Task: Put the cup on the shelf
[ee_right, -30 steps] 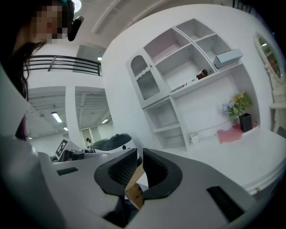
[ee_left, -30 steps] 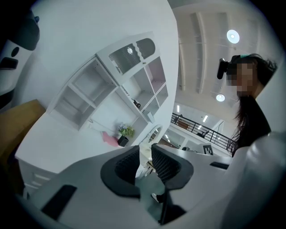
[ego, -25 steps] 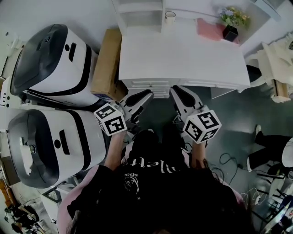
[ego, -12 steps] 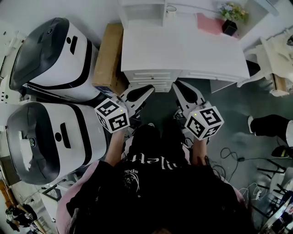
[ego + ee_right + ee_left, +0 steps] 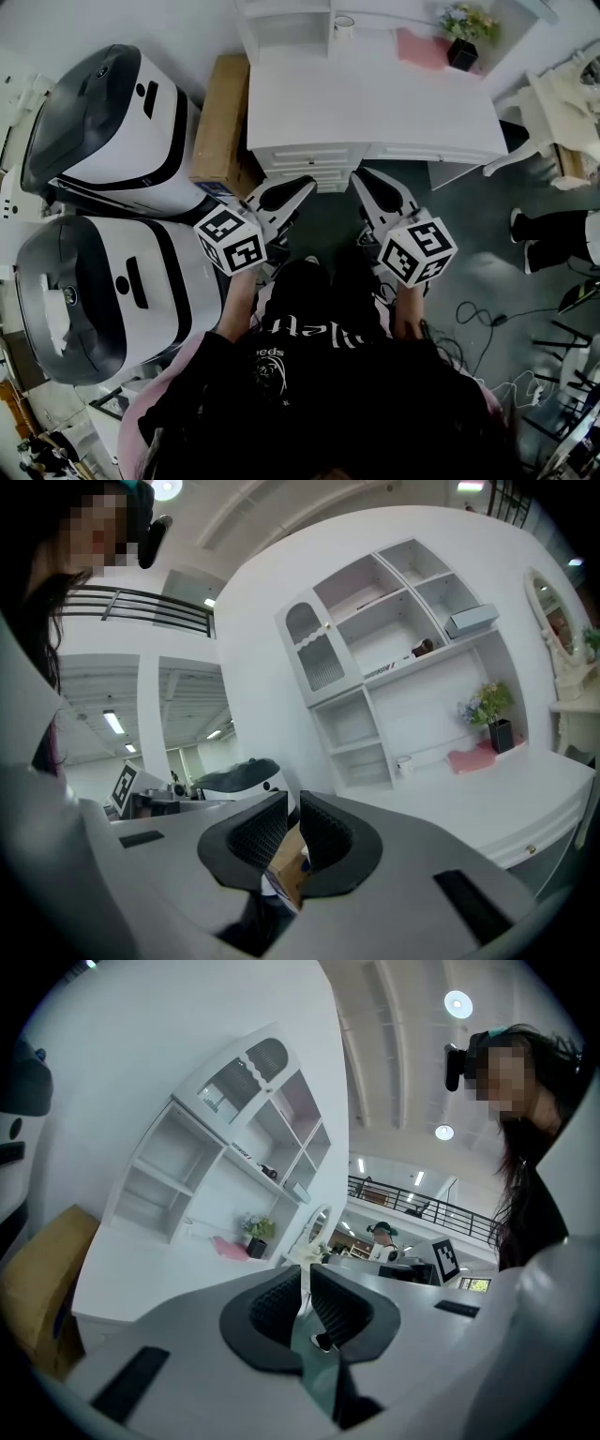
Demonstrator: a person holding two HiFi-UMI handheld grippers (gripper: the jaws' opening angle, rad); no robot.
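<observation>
A small white cup (image 5: 345, 22) stands at the back of the white desk (image 5: 375, 103), just right of the white shelf unit (image 5: 286, 21). In the right gripper view the cup (image 5: 404, 763) sits beside the shelf's (image 5: 375, 658) lowest compartments. Both grippers hang over the floor just in front of the desk's front edge, pointing at it. My left gripper (image 5: 307, 185) is shut with nothing in it, and so is my right gripper (image 5: 361, 178). The shelf (image 5: 225, 1147) also shows in the left gripper view, far beyond the shut left gripper (image 5: 306, 1288).
Two large white-and-black machines (image 5: 112, 131) (image 5: 94, 300) fill the left side, with a cardboard box (image 5: 220, 122) between them and the desk. A pink item (image 5: 417, 47) and a potted flower (image 5: 464, 37) sit at the desk's back right. A person's legs (image 5: 553, 234) and cables (image 5: 469, 319) are on the right.
Both grippers stay almost where they were in front of the desk. The person's legs at the right have moved farther away across the floor.
</observation>
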